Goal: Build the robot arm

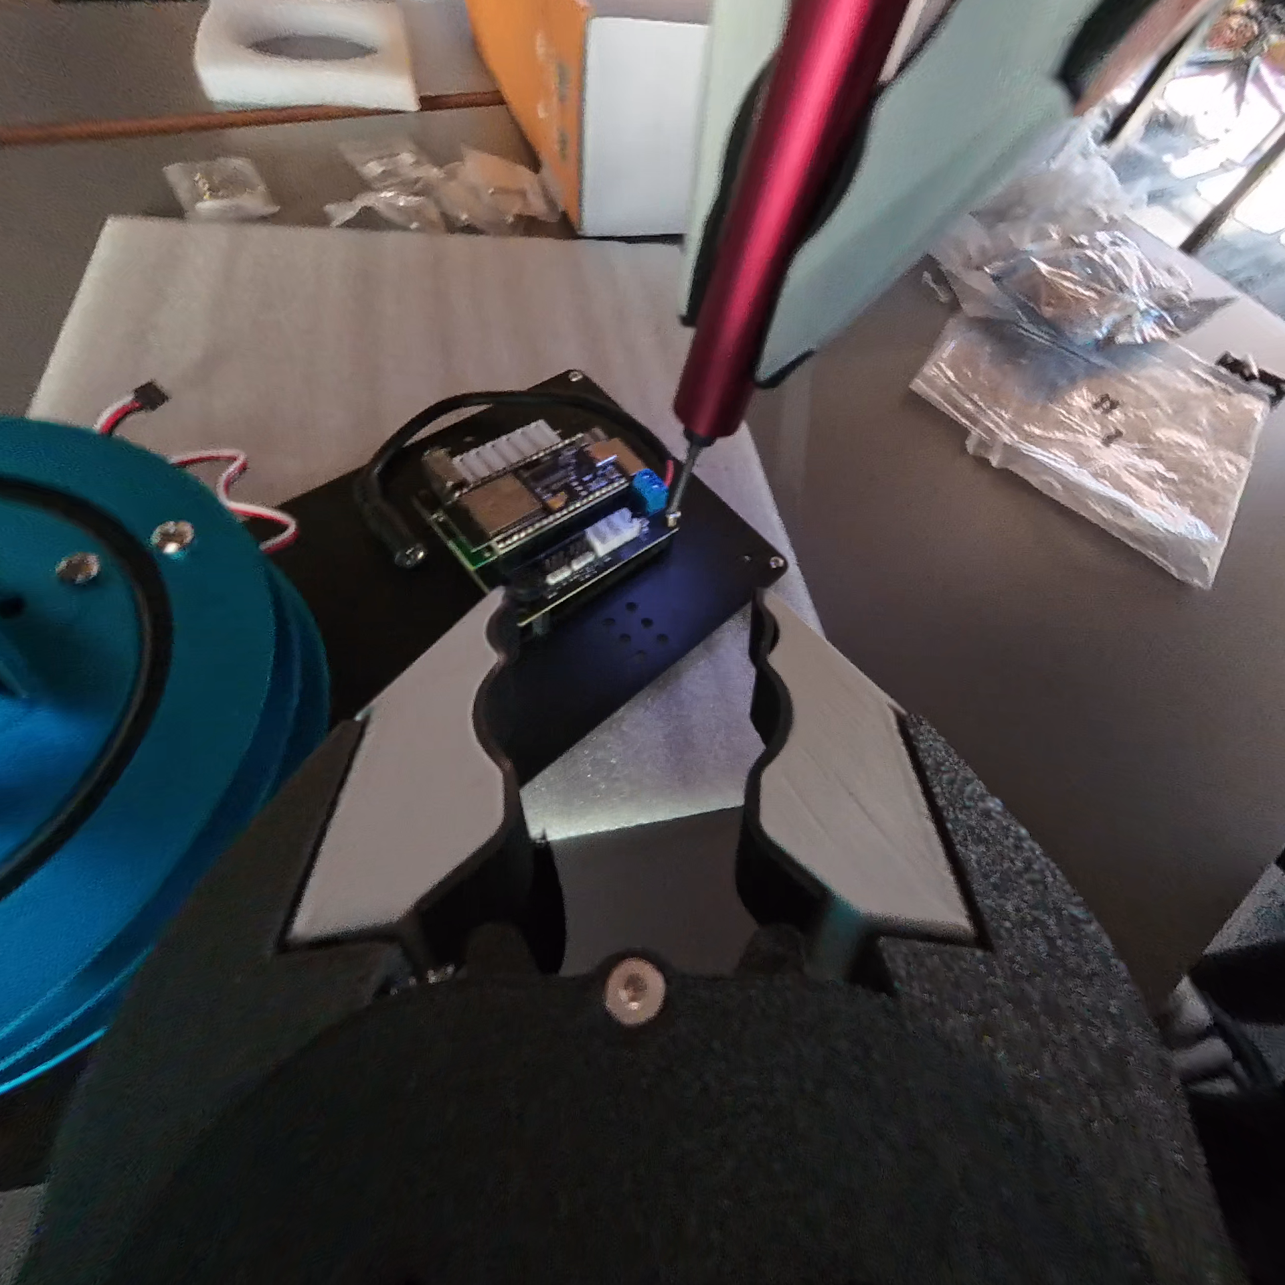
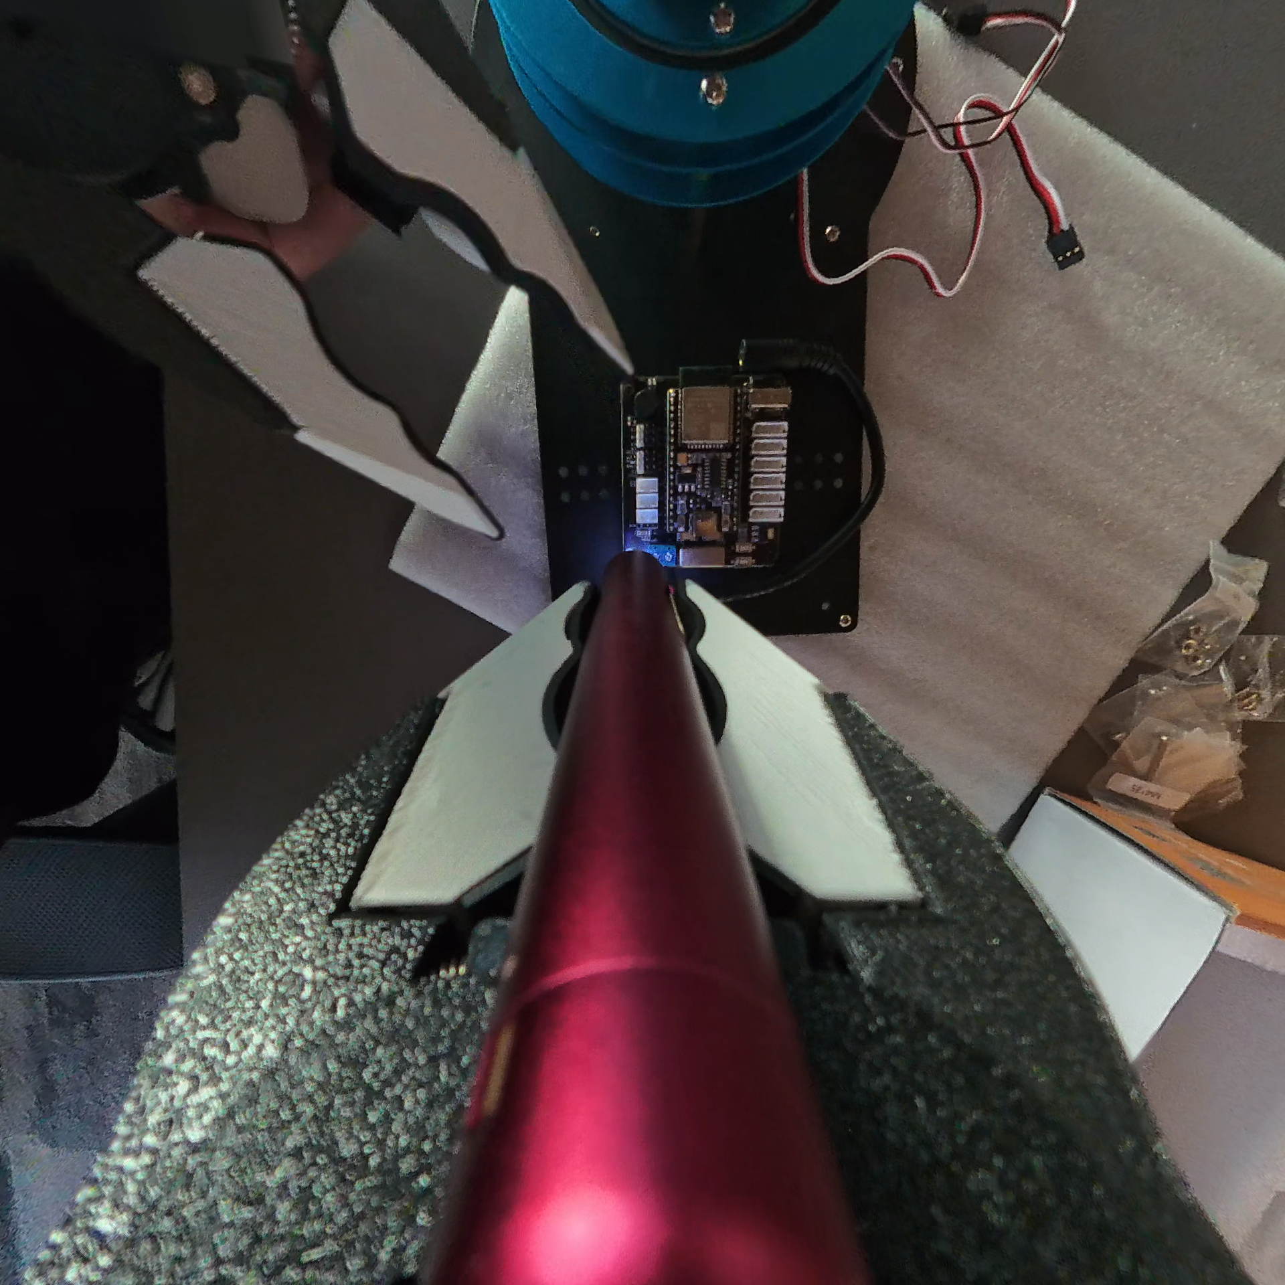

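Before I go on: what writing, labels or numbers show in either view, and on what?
I quote no writing; this is where it stands.
Clear bag: dark hand-drawn marks on its face.
Small bag: a printed label, blurred.
Orange box: pale print on its side, blurred.
Board: print too small to read.
Screwdriver: marks on its side, blurred.
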Demonstrator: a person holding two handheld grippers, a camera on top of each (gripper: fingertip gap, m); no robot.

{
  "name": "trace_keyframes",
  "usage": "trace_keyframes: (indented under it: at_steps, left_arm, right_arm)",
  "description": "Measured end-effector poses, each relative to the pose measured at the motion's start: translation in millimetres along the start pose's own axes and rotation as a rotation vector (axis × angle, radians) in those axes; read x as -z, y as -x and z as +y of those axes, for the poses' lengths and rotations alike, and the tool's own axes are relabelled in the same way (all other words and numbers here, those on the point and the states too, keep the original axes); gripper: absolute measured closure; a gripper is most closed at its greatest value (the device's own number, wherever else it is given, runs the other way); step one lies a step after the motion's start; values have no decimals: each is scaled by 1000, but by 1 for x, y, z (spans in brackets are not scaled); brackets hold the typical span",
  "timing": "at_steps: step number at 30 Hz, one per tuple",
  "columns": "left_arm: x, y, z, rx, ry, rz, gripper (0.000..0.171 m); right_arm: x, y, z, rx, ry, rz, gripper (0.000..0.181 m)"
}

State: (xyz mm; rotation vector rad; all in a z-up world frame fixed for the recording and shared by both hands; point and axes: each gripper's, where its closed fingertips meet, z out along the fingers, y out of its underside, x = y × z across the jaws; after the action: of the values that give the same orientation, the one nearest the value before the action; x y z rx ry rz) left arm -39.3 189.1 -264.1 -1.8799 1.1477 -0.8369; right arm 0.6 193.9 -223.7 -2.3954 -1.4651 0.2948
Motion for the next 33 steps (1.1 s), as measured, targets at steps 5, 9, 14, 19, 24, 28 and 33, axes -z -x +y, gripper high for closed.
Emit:
trace_keyframes:
  at_steps: [5,9,14,19,24,28,33]
  left_arm:
    - [-6,7,5,108,18,-13,93]
    - [-12,4,5,99,24,-6,93]
    - [-12,5,4,64,24,-25,95]
    - [-10,6,4,45,22,-28,98]
    - [-12,6,6,32,33,-25,97]
    - [-12,4,8,32,40,-10,100]
    - [-8,7,5,26,15,-32,101]
  right_arm:
    - [0,1,-2,54,39,9,160]
    - [-1,2,-2,53,32,17,160]
    - [0,1,-1,47,28,19,160]
    - [0,1,-1,61,34,25,160]
    - [0,0,-1,61,42,31,160]
    - [0,-1,0,48,39,26,160]
    - [6,-4,5,50,10,65,160]
